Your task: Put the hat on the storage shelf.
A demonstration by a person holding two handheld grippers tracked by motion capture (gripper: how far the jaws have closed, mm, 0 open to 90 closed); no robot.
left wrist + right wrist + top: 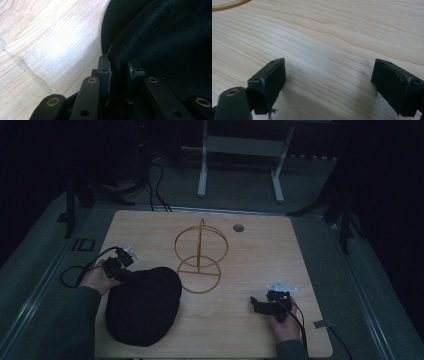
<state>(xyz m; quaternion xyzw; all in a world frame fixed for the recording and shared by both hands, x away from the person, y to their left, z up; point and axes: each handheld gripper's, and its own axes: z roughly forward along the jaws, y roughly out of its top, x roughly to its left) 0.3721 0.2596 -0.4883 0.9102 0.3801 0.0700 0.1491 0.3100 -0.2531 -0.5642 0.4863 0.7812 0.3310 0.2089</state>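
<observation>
High view: the left tool [121, 268] is clamped on the rim of the soft black fabric hat [145, 305] at lower left; the right tool [265, 304] rests with jaws apart at lower right. That thin pinch could slip, or the hat could snag the gold wire stand [200, 257]. Pale wooden surface [260, 250], dark room.

Only one readable marking: the letters "ID" [82, 244], pale on the dark grey floor strip beside the table's [260, 270] left edge, a little beyond and to the left of the left gripper [121, 261]. No label, brand or number legible on the black fabric, on the wire stand, or on the black jaws in either gripper view.
</observation>
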